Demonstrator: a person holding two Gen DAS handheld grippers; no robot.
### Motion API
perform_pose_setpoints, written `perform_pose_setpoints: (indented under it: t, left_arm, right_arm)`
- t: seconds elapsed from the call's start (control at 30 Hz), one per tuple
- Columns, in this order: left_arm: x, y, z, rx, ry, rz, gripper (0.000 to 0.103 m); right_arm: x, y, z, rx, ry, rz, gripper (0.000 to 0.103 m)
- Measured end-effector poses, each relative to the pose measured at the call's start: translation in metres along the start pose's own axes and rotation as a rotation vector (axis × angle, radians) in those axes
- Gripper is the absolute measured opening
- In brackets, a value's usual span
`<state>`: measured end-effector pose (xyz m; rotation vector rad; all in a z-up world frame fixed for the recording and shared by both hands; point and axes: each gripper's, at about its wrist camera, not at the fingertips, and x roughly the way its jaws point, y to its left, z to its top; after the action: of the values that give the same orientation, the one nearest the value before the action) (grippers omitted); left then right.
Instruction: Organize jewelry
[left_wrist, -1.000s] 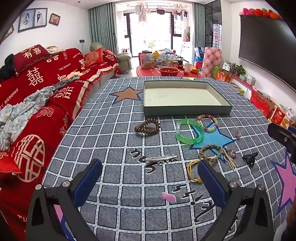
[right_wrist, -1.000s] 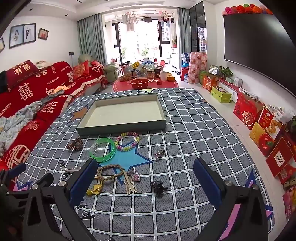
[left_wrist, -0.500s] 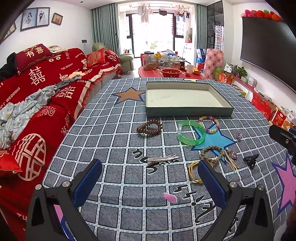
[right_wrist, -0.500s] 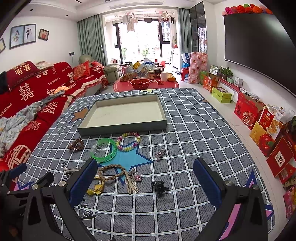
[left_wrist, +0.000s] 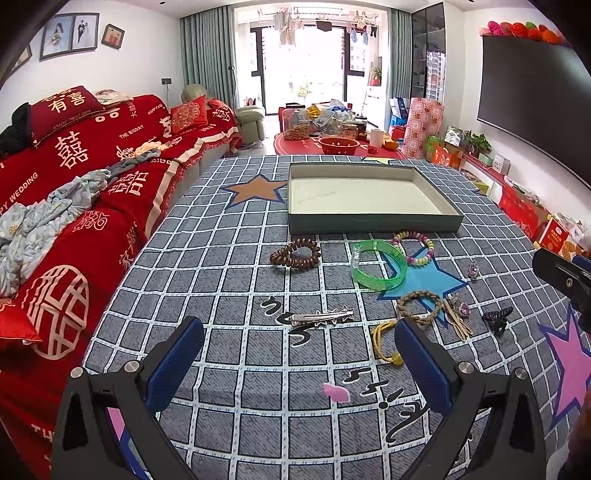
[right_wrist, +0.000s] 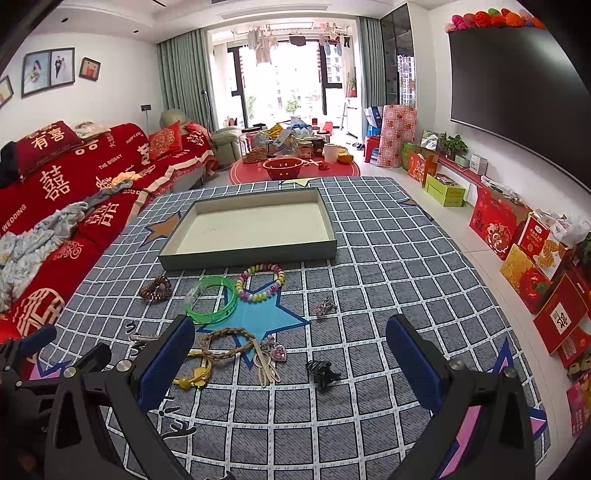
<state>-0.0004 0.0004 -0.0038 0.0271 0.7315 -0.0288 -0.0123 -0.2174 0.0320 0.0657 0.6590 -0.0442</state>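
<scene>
Surroundings: red sofa left of the checked cloth.
Tray: far side, interior bare.
Jewelry: green bangle, beaded bracelet, silver clip lie scattered before the tray.
Left gripper: spread wide, holding nothing.
Right gripper: spread wide, holding nothing.

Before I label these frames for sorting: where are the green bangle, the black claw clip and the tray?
green bangle (left_wrist: 380, 282): left wrist view, front band.
black claw clip (right_wrist: 322, 370): right wrist view, clip body.
tray (right_wrist: 255, 255): right wrist view, near outer wall.

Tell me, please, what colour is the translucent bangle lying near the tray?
The bangle is bright green; the left wrist view shows it best.
</scene>
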Motion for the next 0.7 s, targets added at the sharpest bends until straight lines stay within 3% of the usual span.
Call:
perform_pose_setpoints:
  t: [0.7]
  left_arm:
    - [-0.003, -0.001, 0.000, 0.008, -0.011, -0.011, 0.103]
  right_arm:
    - [-0.004, 0.008, 0.000, -0.003, -0.001, 0.012, 0.103]
